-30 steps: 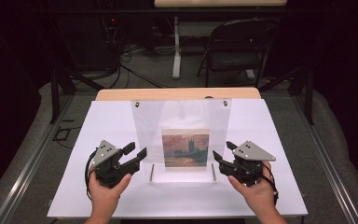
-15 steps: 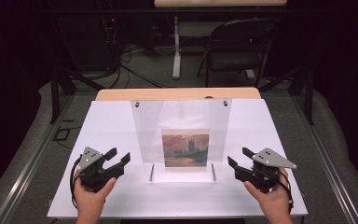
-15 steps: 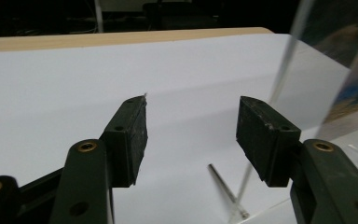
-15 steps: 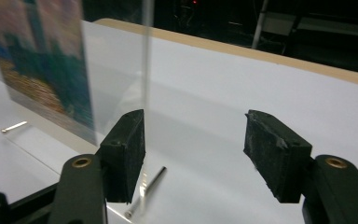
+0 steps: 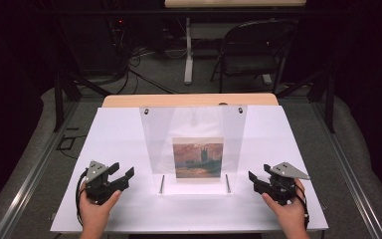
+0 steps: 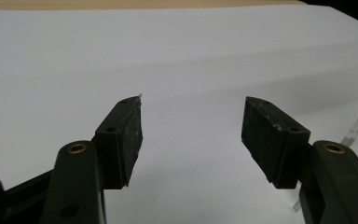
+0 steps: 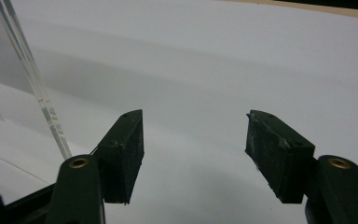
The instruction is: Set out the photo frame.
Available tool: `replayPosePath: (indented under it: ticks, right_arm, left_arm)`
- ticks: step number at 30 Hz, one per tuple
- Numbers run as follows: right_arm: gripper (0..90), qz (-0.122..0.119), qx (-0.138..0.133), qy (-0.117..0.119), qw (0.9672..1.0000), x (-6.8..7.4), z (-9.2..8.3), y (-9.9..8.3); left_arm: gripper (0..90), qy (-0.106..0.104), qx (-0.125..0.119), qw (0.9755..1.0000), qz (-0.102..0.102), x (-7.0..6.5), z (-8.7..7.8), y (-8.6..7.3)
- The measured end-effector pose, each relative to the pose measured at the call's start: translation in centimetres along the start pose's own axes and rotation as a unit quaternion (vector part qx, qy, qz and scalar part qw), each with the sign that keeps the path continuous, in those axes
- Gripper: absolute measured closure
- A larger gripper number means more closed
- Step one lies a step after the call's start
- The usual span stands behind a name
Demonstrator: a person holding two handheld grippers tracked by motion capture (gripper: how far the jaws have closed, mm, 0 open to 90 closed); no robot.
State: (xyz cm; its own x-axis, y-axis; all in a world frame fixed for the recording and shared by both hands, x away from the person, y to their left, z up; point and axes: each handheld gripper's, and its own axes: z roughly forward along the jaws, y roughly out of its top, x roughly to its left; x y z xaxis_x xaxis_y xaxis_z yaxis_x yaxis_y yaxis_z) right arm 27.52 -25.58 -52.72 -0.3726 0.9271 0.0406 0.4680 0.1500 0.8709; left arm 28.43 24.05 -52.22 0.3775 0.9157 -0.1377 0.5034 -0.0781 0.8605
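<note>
Looking down from the high view, I am seeing the clear acrylic stand (image 5: 194, 144), picture in it, centred between the left gripper (image 5: 118, 175) and right gripper (image 5: 256, 179). In the left gripper view, jaws are gaping empty, having just been opening. In the right gripper view, likewise. I am judging it stiff, slick, light; side edges suit.

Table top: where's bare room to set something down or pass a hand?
Free: the white table top left of the clear stand, beyond the left gripper; the matching patch right of the stand, beyond the right gripper; the front strip between both hands. Crowded: the middle, where the stand holds the picture, with both open grippers flanking its base.
</note>
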Motion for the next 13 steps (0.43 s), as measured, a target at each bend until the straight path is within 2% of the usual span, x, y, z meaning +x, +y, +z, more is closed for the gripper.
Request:
replayPosePath:
  ticks: [2, 6, 10, 13]
  right_arm:
    - [36.7, -0.002, 0.002, 0.003, 1.0, 0.2, 0.4, -0.2]
    - [36.7, -0.007, 0.017, 0.009, 0.9998, 0.3, 0.9, -0.5]
    - [36.7, 0.0, 0.026, 0.013, 0.9996, 0.2, 1.1, -0.7]
    - [36.7, 0.011, 0.033, 0.016, 0.9993, -0.3, 1.4, -0.9]
  left_arm:
    - [37.9, 0.001, 0.011, 0.9999, 0.005, 0.0, 0.4, -0.2]
    - [37.6, -0.014, 0.028, 0.9995, -0.008, -0.2, 1.2, -0.7]
    - [37.6, -0.021, 0.044, 0.9988, 0.005, -0.7, 1.9, -0.9]
    - [37.2, -0.022, 0.049, 0.9986, 0.005, -0.8, 2.2, -1.0]
